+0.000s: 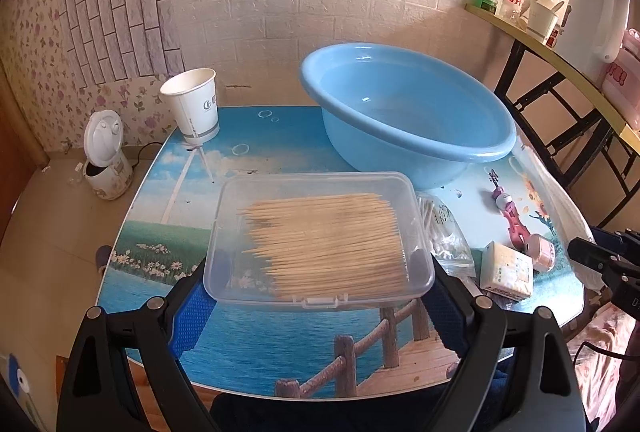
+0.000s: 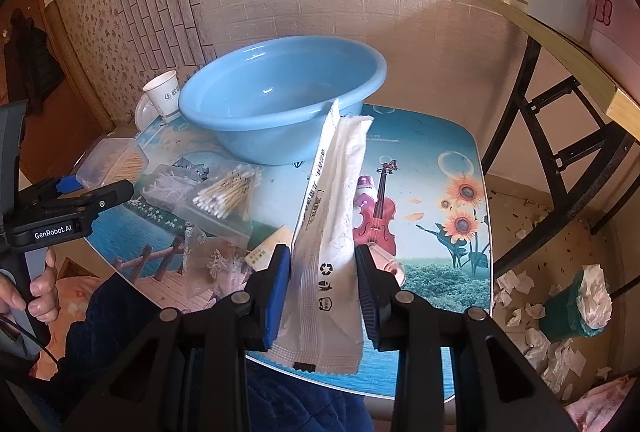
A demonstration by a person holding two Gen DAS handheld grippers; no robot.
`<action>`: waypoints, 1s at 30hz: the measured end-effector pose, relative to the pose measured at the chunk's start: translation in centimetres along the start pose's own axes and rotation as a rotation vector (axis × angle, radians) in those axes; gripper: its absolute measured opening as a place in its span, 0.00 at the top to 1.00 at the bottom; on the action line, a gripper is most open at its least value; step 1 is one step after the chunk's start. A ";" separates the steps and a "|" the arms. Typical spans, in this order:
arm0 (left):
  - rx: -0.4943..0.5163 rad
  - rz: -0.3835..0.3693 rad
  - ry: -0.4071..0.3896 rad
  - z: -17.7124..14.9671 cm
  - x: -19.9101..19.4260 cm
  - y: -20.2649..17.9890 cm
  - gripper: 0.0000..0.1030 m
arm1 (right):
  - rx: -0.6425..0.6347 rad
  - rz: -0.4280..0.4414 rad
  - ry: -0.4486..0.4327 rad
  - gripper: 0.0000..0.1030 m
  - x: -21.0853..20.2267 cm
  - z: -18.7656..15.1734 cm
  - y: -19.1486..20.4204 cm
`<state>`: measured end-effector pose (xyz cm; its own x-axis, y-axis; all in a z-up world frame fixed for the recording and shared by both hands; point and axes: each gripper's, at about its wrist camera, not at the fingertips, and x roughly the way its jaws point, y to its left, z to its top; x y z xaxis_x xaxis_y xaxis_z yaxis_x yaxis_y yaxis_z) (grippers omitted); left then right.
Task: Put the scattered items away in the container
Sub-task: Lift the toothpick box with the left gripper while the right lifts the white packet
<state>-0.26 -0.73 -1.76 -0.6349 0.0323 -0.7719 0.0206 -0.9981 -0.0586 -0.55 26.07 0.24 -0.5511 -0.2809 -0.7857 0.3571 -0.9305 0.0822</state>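
My left gripper (image 1: 318,272) is shut on a clear plastic box of wooden sticks (image 1: 320,232), with a blue pad against each short side, and holds it just above the picture-printed table (image 1: 280,344). Behind the box stands the light blue basin (image 1: 408,112), which looks empty. My right gripper (image 2: 323,256) is shut on a long white packet (image 2: 336,200) that stands up between its fingers, its top leaning toward the basin (image 2: 280,100). The left gripper (image 2: 80,192) with the box (image 2: 116,160) shows at the left of the right wrist view.
On the table lie a bag of cotton swabs (image 2: 228,192), a tissue pack (image 1: 508,270), a pink toy (image 1: 508,208) and a paper cup (image 1: 196,104). A kettle (image 1: 106,160) stands on the floor at left. A folding table (image 2: 560,44) and a green bin (image 2: 572,308) are at right.
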 end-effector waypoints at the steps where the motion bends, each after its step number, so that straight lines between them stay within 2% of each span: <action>1: -0.004 -0.005 -0.002 0.3 -0.1 0.1 0.11 | -0.004 0.003 -0.002 0.68 0.0 0.2 0.2; 8: -0.009 -0.022 -0.026 2.0 -0.3 0.3 0.11 | -0.025 0.022 -0.024 0.71 -0.1 1.8 1.0; 13: -0.014 -0.026 -0.016 1.5 -0.2 0.5 0.11 | 0.012 0.014 0.002 0.73 0.9 1.7 0.1; 15: -0.021 -0.027 -0.007 1.4 0.0 0.7 0.11 | 0.037 -0.006 0.007 0.73 1.2 1.2 -0.7; 17: -0.029 -0.025 -0.001 1.3 0.2 0.9 0.11 | 0.043 -0.028 0.044 0.63 1.9 0.6 -1.5; 18: -0.033 -0.023 -0.001 1.3 0.2 1.1 0.11 | 0.038 -0.031 0.070 0.63 2.4 0.3 -1.8; 22: -0.034 -0.019 -0.007 1.4 0.0 1.1 0.11 | 0.020 0.033 0.118 0.63 3.1 -1.1 -2.0; 25: -0.036 -0.019 -0.005 1.4 0.1 1.1 0.11 | 0.010 0.045 0.146 0.63 3.5 -1.9 -1.5; 30: -0.028 -0.025 -0.002 1.2 0.2 0.9 0.11 | 0.034 0.127 0.162 0.63 3.8 -2.0 -0.7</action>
<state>-1.28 -1.69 -1.15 -0.6369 0.0572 -0.7688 0.0262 -0.9951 -0.0958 -1.38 26.18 -4.00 -0.3734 -0.3578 -0.8559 0.3886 -0.8981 0.2059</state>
